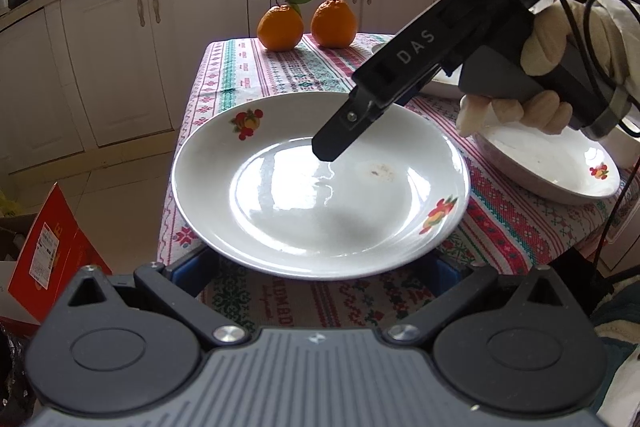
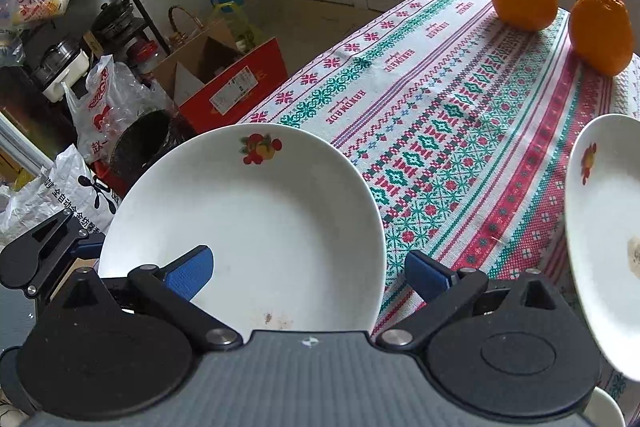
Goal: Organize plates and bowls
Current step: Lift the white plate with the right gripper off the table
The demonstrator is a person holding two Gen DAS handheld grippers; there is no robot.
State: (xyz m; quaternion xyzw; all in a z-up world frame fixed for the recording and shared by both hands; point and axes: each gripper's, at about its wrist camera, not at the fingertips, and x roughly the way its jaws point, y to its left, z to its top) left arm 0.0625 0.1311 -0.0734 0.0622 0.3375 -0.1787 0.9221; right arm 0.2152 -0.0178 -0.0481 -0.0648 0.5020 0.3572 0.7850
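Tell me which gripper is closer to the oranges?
Right. The right gripper hovers over the plate, partway toward the oranges; the left gripper sits at its near rim, farther away.

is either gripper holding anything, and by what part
Nothing is gripped. The left gripper is open, reaching under the plate at its near rim; the right gripper is open, straddling that rim.

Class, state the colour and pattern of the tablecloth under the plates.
The tablecloth is white with red and teal cross-stitch-style bands; the right wrist view shows it best.
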